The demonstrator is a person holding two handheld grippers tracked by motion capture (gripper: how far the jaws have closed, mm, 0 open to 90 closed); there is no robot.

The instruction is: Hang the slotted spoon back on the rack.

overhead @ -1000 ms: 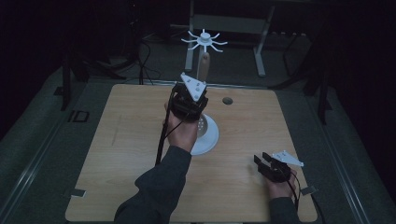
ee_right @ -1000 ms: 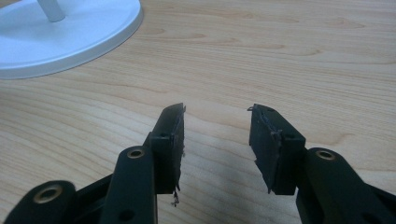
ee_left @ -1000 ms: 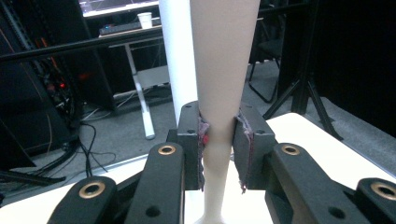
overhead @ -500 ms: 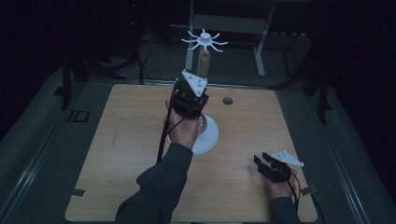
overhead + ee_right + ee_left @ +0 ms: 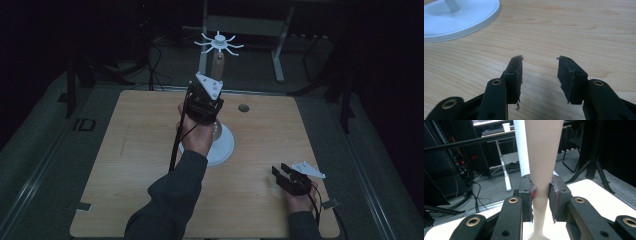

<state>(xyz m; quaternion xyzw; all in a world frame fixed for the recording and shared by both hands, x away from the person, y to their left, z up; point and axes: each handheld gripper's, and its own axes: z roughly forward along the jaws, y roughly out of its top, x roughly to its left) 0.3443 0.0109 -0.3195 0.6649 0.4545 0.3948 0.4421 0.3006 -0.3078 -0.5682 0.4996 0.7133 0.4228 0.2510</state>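
A white stand rises from a round base [image 5: 226,146] near the table's middle and ends in a spoked white top [image 5: 219,43]. Right beside its post [image 5: 521,150] stands a beige tapered piece [image 5: 543,152], upright, wide above and narrow below. My left gripper [image 5: 541,192] is shut on the narrow lower part of that piece, with a pad pressed on each side. In the high view the left gripper [image 5: 212,91] is held above the base, the beige piece [image 5: 219,64] showing beyond it. My right gripper [image 5: 540,72] rests low near the table's front right [image 5: 281,173], open, with nothing between its jaws.
The wooden table [image 5: 125,150] carries a small dark round hole [image 5: 243,107] behind the stand. The stand's base [image 5: 461,17] lies left of and beyond the right gripper. Off the far edge are a desk frame [image 5: 280,60], cables and dark floor.
The left gripper has shifted slightly upward in the high view with the beige piece still in it. The right gripper has kept still.
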